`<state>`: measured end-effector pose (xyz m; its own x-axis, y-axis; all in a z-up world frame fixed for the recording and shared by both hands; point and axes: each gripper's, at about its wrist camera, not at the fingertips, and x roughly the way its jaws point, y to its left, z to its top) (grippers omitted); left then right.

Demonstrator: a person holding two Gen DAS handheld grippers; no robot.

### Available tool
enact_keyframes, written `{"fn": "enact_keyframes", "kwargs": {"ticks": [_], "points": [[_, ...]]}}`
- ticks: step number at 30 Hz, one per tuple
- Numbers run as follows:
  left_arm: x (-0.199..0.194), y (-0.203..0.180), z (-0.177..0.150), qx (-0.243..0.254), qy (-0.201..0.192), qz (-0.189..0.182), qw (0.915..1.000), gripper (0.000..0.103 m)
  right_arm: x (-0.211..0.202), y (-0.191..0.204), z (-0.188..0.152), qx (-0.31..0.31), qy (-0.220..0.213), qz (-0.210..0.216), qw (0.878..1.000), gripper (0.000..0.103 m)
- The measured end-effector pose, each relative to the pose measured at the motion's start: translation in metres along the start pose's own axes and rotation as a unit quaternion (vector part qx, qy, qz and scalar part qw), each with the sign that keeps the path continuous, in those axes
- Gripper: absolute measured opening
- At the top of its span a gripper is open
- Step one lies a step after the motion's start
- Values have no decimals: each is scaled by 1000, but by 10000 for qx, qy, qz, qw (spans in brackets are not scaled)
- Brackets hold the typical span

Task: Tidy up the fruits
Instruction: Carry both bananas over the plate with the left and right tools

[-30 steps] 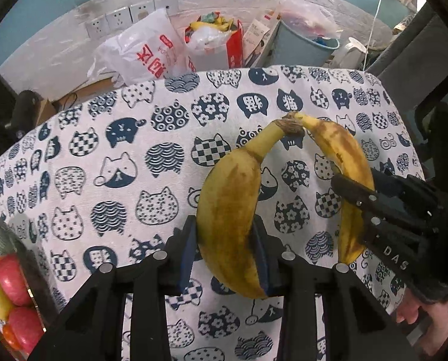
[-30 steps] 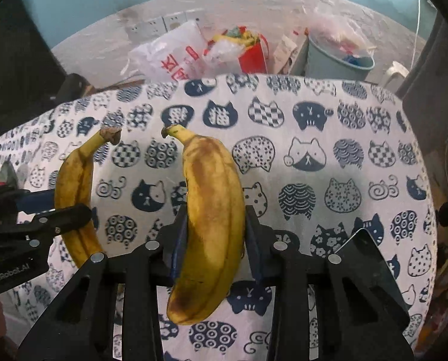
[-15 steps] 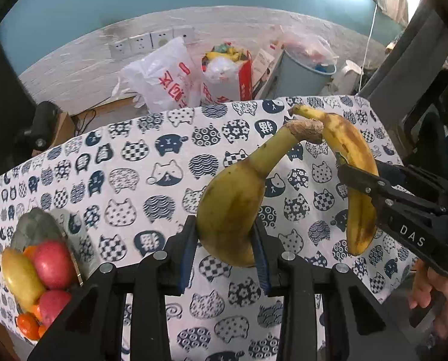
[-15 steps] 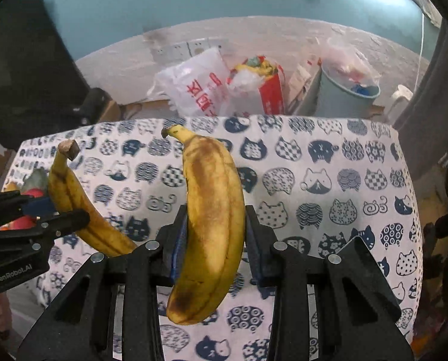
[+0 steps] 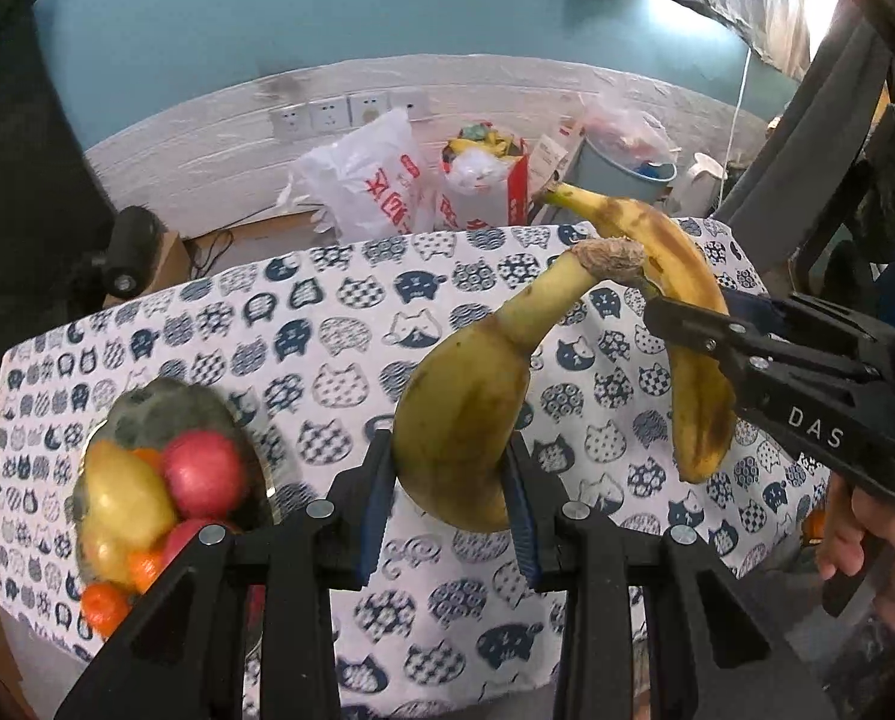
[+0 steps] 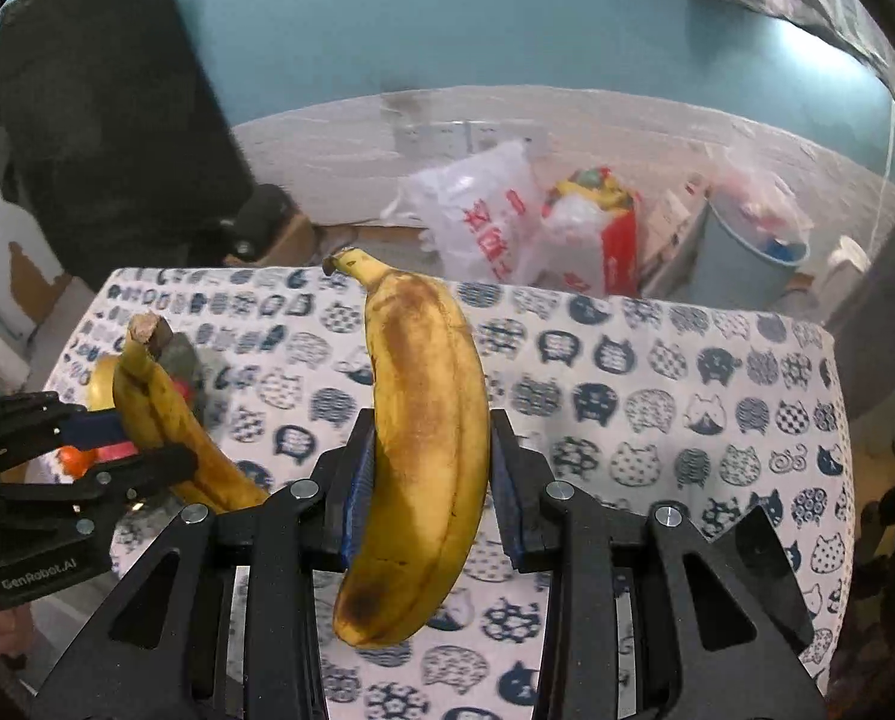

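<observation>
Both bananas lifted off the tablecloth (image 5: 339, 324), left gripper (image 5: 450, 516) pinching greenish banana (image 5: 465, 420), right gripper (image 6: 426, 480) seemingly clamping browner banana (image 6: 429, 420).

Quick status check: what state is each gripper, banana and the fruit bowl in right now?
Left gripper: shut on greener banana.
Right gripper: shut on browner banana.
Both bananas: lifted clear of the tablecloth.
Fruit bowl: on the tablecloth, filled with fruit.

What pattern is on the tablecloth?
The tablecloth is white with navy cat faces in varied fills; it shows best in the left wrist view.
</observation>
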<state>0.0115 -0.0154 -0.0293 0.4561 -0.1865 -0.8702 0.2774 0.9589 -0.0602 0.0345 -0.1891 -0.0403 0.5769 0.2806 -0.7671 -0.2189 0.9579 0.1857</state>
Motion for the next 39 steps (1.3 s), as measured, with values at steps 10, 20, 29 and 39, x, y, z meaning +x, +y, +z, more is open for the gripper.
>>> {"fn": "enact_keyframes", "kwargs": {"ticks": [10, 20, 29, 39], "points": [[-35, 67, -34, -614, -7, 129, 9980, 35, 2, 65, 14, -419, -60, 442, 9981, 33], [-52, 125, -58, -1194, -26, 232, 9926, 35, 26, 132, 24, -784, 115, 794, 9937, 33], [-57, 163, -75, -1569, 22, 232, 9873, 35, 55, 182, 27, -1097, 333, 977, 9886, 33], [-39, 212, -88, -2345, 227, -112, 9718, 35, 98, 215, 28, -1196, 720, 1092, 9842, 33]]}}
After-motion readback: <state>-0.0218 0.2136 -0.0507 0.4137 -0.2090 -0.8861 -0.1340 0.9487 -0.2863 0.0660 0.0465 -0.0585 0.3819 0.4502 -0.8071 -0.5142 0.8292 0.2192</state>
